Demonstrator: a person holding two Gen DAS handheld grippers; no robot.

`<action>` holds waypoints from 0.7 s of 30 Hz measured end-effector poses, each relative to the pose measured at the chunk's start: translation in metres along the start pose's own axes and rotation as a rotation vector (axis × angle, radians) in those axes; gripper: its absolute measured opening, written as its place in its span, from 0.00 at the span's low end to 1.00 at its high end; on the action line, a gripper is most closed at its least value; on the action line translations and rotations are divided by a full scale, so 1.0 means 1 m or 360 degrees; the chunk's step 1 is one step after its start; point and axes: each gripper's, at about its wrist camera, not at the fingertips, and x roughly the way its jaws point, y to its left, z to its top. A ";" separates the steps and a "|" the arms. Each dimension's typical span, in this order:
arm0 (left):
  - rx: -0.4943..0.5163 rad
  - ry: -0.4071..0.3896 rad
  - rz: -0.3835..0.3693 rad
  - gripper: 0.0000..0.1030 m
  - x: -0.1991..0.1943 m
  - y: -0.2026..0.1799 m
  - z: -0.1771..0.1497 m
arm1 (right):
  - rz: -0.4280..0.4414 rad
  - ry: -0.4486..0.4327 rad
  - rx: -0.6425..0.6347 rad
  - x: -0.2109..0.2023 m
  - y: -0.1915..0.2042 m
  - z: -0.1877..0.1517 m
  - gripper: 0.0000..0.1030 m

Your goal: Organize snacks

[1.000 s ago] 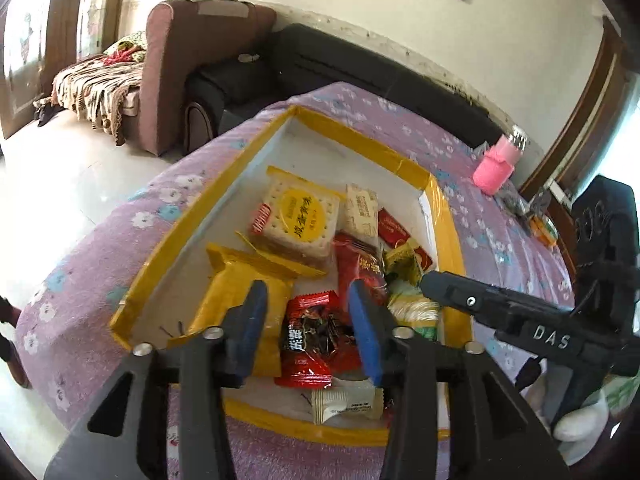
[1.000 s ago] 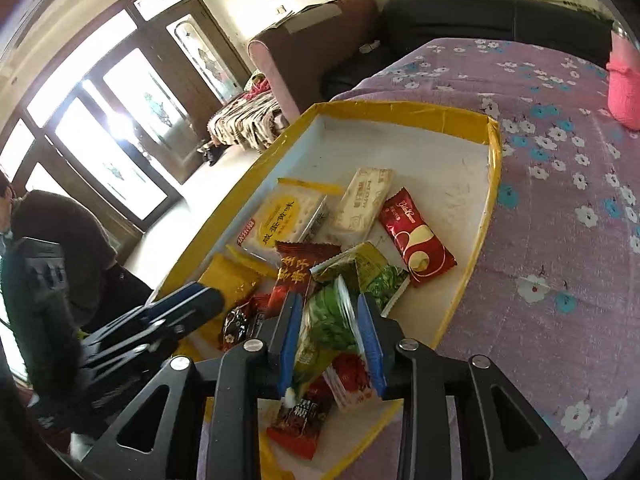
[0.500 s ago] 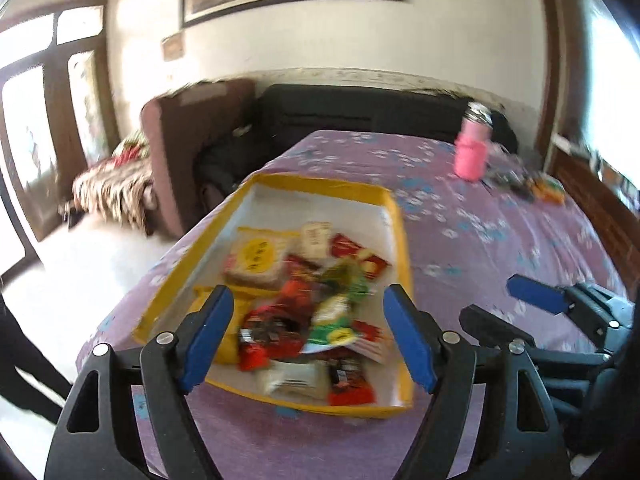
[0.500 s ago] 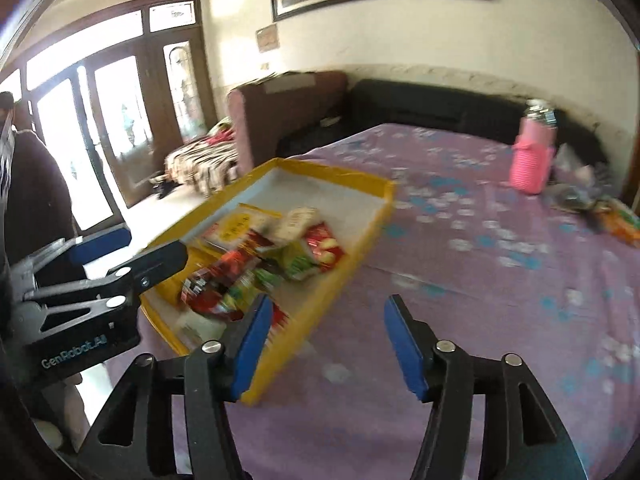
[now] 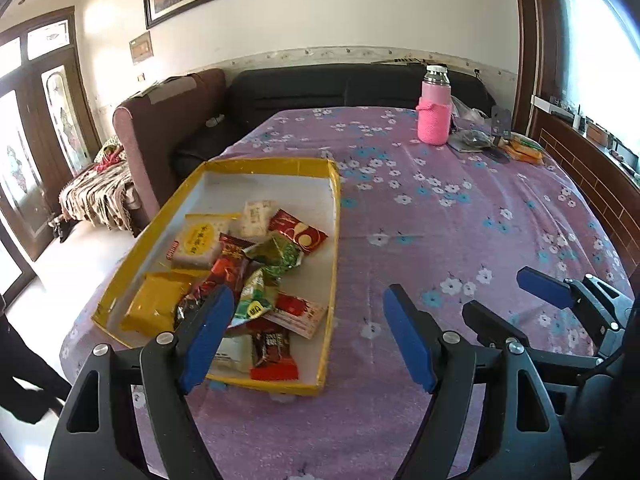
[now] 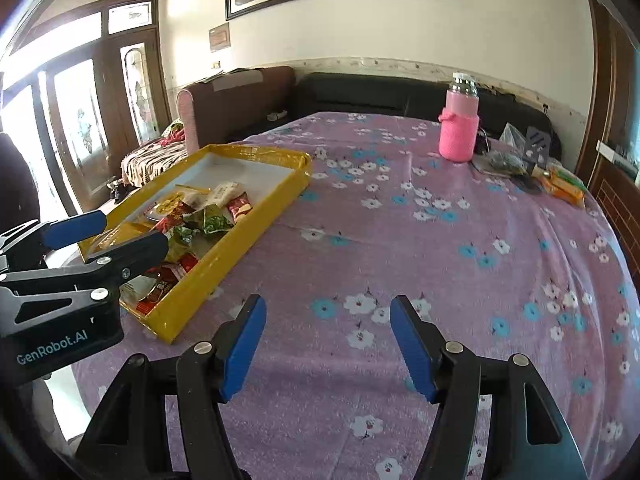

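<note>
A yellow-rimmed tray [image 5: 336,220] with a white floor lies on the purple flowered tablecloth [image 5: 440,220]. It holds a loose pile of snack packets [image 5: 256,272], among them a pale cracker pack [image 5: 196,240], a red packet [image 5: 298,234] and green ones [image 5: 276,254]. My left gripper [image 5: 308,300] hovers open at the tray's near right corner with nothing between its blue pads. My right gripper [image 6: 327,308] is over bare cloth to the right of the tray [image 6: 240,256]; its jaws are opening and hold nothing. Each gripper shows in the other's view: the right gripper [image 5: 494,292] and the left gripper [image 6: 130,230].
A pink-sleeved bottle [image 5: 435,120] stands at the far right of the table beside small clutter [image 5: 516,148]. A black sofa [image 5: 340,84] and a brown armchair [image 5: 160,120] lie beyond the table's far edge. A person's dark clothing [image 6: 16,184] shows at the left.
Both grippers have let go of their packets, a red-and-dark one on the left and a green one on the right. They opened and drew back from the tray, the right one out over the cloth.
</note>
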 end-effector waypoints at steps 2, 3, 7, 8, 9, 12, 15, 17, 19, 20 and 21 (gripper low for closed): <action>0.0003 0.0007 -0.0004 0.75 0.000 -0.002 0.000 | 0.0005 0.0005 0.0002 0.000 0.000 -0.001 0.65; 0.0004 0.0007 -0.0003 0.75 -0.001 -0.003 -0.001 | 0.0003 0.0006 0.0002 -0.001 0.000 -0.001 0.66; 0.0009 0.0009 -0.0012 0.75 -0.003 -0.003 -0.002 | 0.0005 0.0004 -0.0010 -0.002 0.003 -0.001 0.69; 0.0010 0.0010 -0.0012 0.75 -0.003 -0.003 -0.002 | 0.0004 0.0005 -0.0016 -0.002 0.005 -0.001 0.69; 0.0008 0.0012 -0.0015 0.75 -0.003 -0.003 -0.003 | 0.0004 0.0009 -0.0023 -0.002 0.006 -0.001 0.69; -0.0002 0.0017 -0.0024 0.75 -0.002 -0.001 -0.003 | 0.0008 0.0028 -0.0038 0.002 0.011 -0.002 0.69; -0.0014 0.0023 -0.0031 0.75 -0.001 0.001 -0.004 | 0.0013 0.0053 -0.0050 0.006 0.015 -0.002 0.69; -0.0021 0.0030 -0.0039 0.76 0.001 0.002 -0.004 | 0.0021 0.0068 -0.0056 0.008 0.017 -0.002 0.70; -0.0026 0.0038 -0.0046 0.76 0.003 0.003 -0.004 | 0.0026 0.0076 -0.0063 0.010 0.020 -0.002 0.70; -0.0030 0.0042 -0.0049 0.76 0.004 0.004 -0.005 | 0.0026 0.0078 -0.0067 0.010 0.022 -0.002 0.70; -0.0033 0.0048 -0.0054 0.75 0.005 0.005 -0.005 | 0.0027 0.0080 -0.0070 0.011 0.023 -0.002 0.71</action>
